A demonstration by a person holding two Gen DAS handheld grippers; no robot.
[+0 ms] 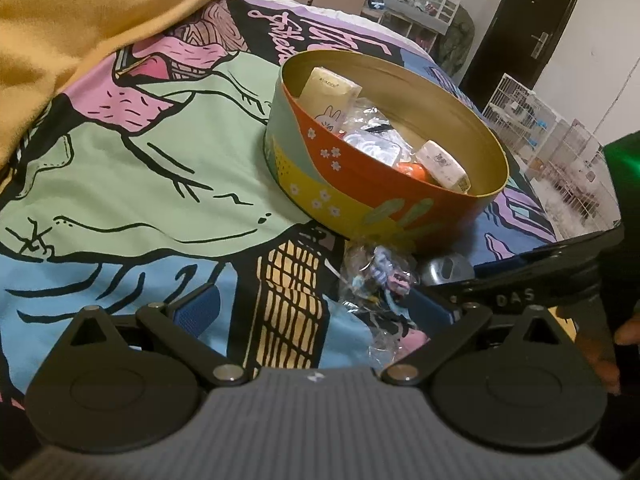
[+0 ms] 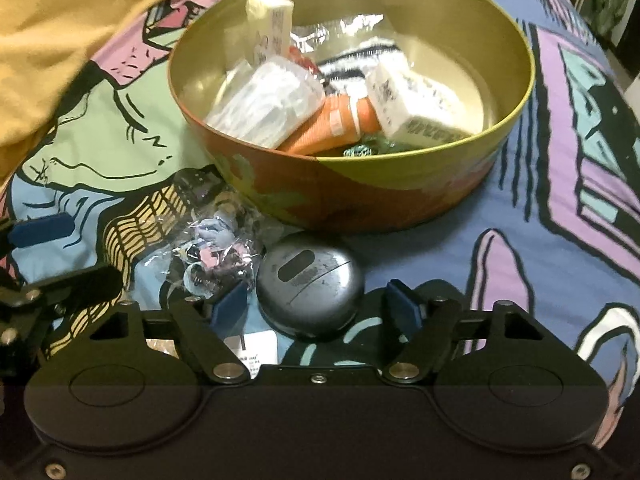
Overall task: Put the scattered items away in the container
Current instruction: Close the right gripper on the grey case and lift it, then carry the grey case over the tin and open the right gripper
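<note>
One tin (image 2: pixel 360 196), two tissue packs (image 2: pixel 416 108).

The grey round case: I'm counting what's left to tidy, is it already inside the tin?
No, the grey round case lies on the bedspread outside the tin.
</note>
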